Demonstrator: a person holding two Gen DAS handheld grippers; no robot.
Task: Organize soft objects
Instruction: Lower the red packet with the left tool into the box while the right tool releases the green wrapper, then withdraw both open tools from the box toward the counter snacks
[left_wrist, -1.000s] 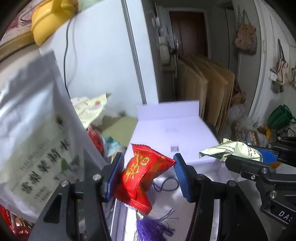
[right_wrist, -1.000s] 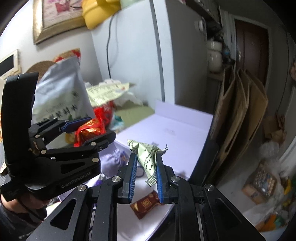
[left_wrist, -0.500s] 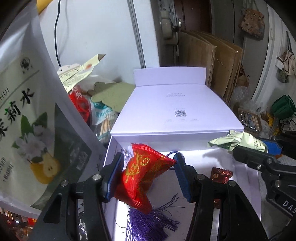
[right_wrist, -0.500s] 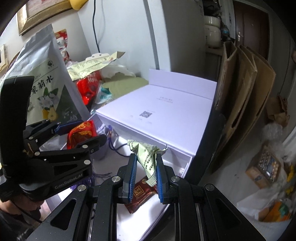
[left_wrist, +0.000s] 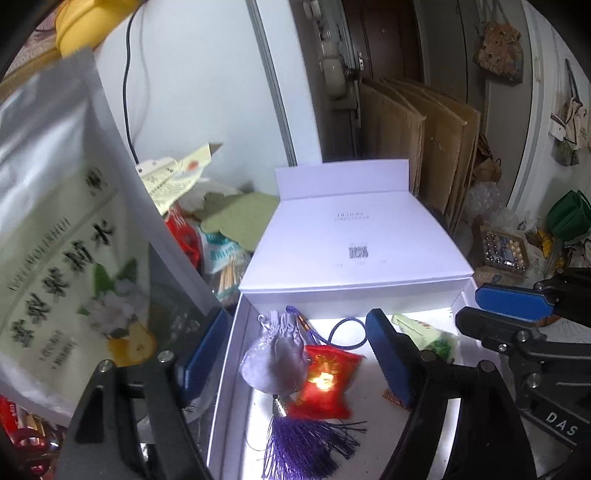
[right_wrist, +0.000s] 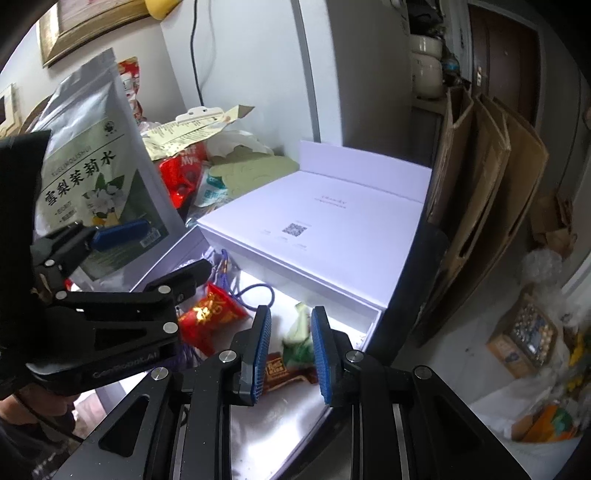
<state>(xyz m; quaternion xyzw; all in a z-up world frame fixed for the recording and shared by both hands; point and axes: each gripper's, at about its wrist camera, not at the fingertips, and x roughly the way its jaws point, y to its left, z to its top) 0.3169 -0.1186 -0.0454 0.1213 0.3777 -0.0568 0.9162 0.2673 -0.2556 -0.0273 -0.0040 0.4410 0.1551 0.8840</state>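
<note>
Glossy foil red packet (left_wrist: 325, 384) (matt white box (left_wrist: 354, 236))

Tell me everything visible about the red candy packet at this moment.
The red candy packet is a glossy, pillow-shaped foil wrapper with gold printing and crimped ends. It lies tilted on the floor of the open white box, beside and partly over the grey drawstring pouch, just above the pouch's purple tassel. The left gripper stands open above it, its pads clear of the wrapper. Glare hides some print.

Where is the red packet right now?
In the left wrist view the red packet lies inside the open white box, free between the left gripper's open jaws, against the grey drawstring pouch.
</note>
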